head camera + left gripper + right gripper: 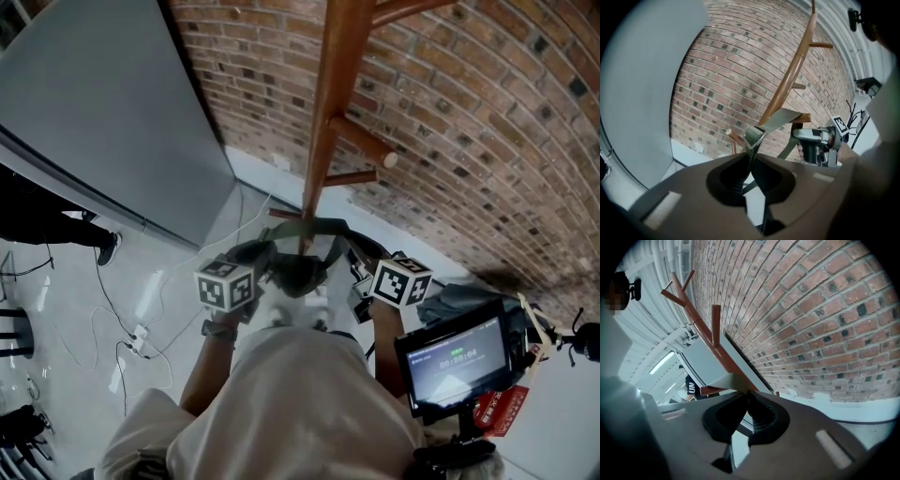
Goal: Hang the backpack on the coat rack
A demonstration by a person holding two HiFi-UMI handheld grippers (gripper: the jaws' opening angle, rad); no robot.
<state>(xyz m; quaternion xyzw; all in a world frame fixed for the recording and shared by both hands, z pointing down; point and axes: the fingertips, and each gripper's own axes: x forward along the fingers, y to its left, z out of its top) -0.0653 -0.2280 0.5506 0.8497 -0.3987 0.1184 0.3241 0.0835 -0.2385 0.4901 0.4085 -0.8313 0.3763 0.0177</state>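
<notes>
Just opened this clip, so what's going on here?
A person working two handheld grippers is hanging a backpack on a wooden coat rack by a brick wall. The left gripper and the right gripper are each shut on the backpack's strap. The strap stretches between them across the rack's pole, beside the lower pegs. Whether the strap already sits on a peg can't be told.

You face a red brick wall (487,103) filling the upper right of the frame. A plain grey panel (94,112) takes the upper left. White cables (139,339) trail across the pale floor (56,300) at lower left. A small lit screen (457,361) sits at lower right.
</notes>
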